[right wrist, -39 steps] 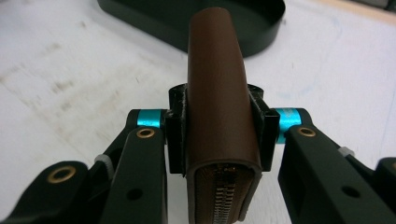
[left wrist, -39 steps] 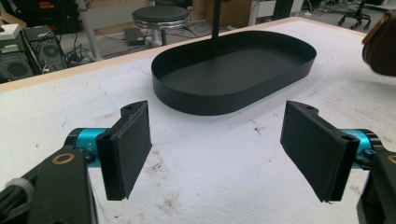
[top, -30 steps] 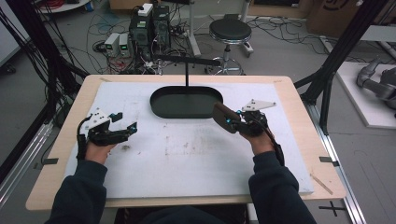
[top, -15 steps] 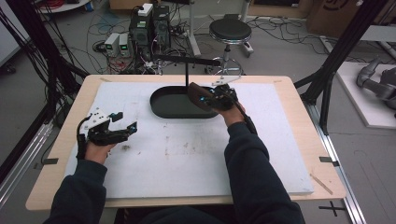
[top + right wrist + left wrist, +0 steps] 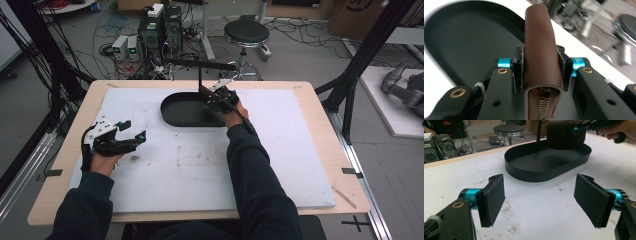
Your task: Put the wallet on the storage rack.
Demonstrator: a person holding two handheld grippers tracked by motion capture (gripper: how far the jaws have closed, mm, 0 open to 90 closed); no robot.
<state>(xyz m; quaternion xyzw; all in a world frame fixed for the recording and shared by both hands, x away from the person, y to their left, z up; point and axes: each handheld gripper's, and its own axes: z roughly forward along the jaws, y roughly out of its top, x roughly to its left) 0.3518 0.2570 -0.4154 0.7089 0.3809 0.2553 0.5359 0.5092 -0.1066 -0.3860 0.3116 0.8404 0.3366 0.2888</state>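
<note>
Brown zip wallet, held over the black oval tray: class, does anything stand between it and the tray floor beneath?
Nothing visible does. The right tool is shut on the brown zip wallet above the black tray, whose floor looks bare. A thin black post stands at the tray's far side.

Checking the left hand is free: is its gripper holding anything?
No, the left gripper has its jaws wide apart with bare white table between them.

We see bare white mat (image 5: 200, 180) free for passage between both arms, while the black oval tray (image 5: 177, 111), its upright post (image 5: 199, 79) and the right gripper (image 5: 214, 98) holding a brown wallet (image 5: 541, 47) crowd the far middle.
</note>
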